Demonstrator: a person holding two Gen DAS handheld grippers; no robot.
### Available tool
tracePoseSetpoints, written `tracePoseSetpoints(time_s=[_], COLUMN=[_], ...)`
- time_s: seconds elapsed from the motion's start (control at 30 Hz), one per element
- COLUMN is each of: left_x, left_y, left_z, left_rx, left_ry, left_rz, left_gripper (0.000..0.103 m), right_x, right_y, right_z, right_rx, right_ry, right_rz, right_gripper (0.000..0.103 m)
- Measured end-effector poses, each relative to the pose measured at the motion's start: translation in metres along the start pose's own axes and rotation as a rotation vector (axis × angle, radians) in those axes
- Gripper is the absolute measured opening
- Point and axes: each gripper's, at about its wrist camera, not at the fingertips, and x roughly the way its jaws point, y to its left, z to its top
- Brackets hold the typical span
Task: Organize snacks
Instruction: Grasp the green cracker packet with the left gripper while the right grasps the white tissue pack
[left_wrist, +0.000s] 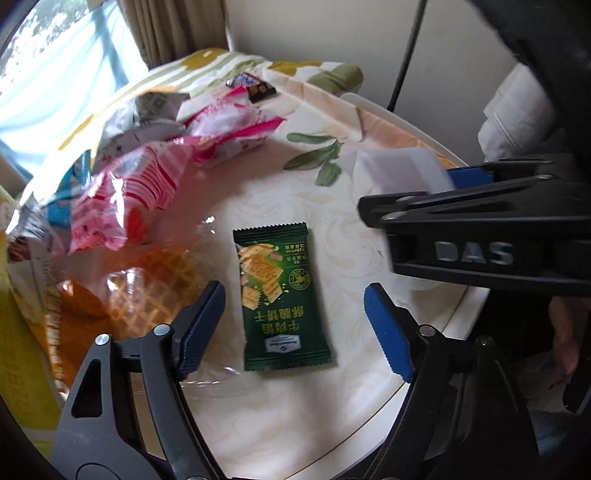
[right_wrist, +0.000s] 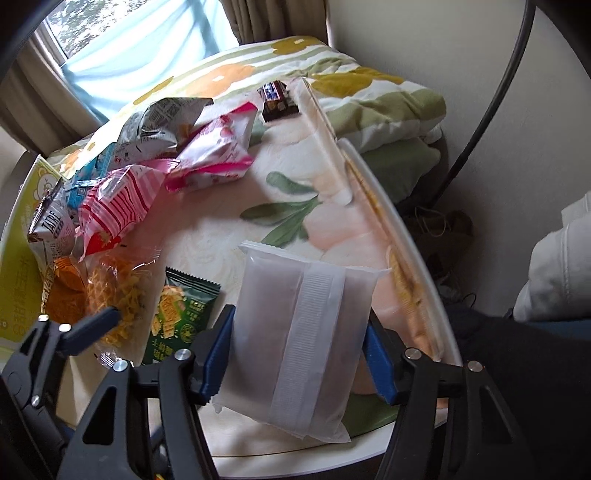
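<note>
A green cracker packet (left_wrist: 280, 295) lies flat on the flowered tablecloth (left_wrist: 295, 192). My left gripper (left_wrist: 295, 328) hovers over it, open, one blue pad on each side and neither touching the wrapper. My right gripper (right_wrist: 299, 358) is shut on a frosted white packet (right_wrist: 303, 332) with a ribbed seam down its middle, held just above the table. In the left wrist view that white packet (left_wrist: 402, 166) appears blurred at the right, behind a black finger (left_wrist: 443, 221) of the right gripper. The green packet (right_wrist: 181, 314) also shows in the right wrist view, partly hidden.
A heap of snacks fills the left side: pink striped packets (right_wrist: 118, 203), a clear bag of waffle biscuits (left_wrist: 155, 280), a grey-white bag (right_wrist: 162, 118) and a yellow box (right_wrist: 22, 258). A dark chocolate bar (right_wrist: 277, 98) lies at the far edge. The round table's rim (right_wrist: 417, 266) curves along the right.
</note>
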Motion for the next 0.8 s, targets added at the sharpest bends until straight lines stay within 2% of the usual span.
tracePoseSetpoints(time_s=[0.13,0.2,0.43,0.47,0.53,0.8], left_x=[0.015,0.024,0.031,0.03,0.028,0.027], left_y=[0.003,0.005,0.011,0.012,0.014,0.018], left_z=[0.003,0.004,0.005,0.005,0.006,0.007], left_rx=[-0.047,-0.065,-0.12,-0.122,-0.135,-0.162], left_ry=[0.051,0.08,0.101,0.104,0.106,0.121], left_rz=[0.033,0.035,0.017,0.018,0.019,0.004], left_gripper=[0.071,0.063,0.061,0.058,0.042,0.041], right_x=[-0.002,0.0,0.001,0.001,0.001,0.001], right_y=[-0.001,-0.002,-0.004,-0.004,-0.005,-0.006], right_z=[-0.001,0.0,0.002,0.002,0.003,0.002], right_rx=[-0.022,-0.031,-0.045,-0.044,-0.044,-0.046], right_ry=[-0.005,-0.005,-0.01,-0.01,-0.007,-0.009], right_rz=[0.008,0.014,0.033,0.035,0.041,0.052], right_gripper=[0.06,0.06,0.06,0.06,0.06,0.06])
